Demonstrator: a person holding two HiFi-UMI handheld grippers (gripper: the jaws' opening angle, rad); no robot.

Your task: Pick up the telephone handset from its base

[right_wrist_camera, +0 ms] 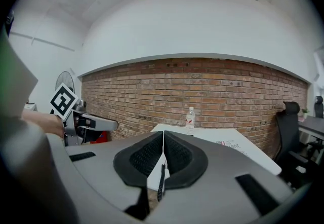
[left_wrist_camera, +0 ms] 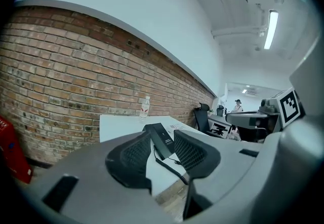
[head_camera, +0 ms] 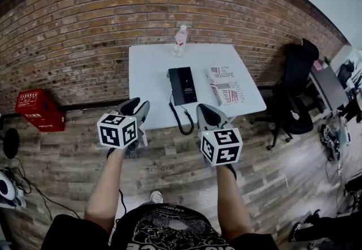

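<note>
White table (head_camera: 150, 73), black telephone (head_camera: 182, 85), plastic bottle (head_camera: 180, 39), red crate (head_camera: 38, 108)

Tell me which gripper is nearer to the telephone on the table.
Right. The right gripper hovers just before the telephone, slightly to its right; the left gripper hangs farther off to its left.

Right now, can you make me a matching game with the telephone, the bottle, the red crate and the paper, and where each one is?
Things:
1 telephone
2 bottle
3 red crate
4 printed paper

Places:
A on the floor, left of the table
B at the table's far edge
C in the table's middle
D on the table, just right of the telephone

Pairs: 1-C, 2-B, 3-A, 4-D
</note>
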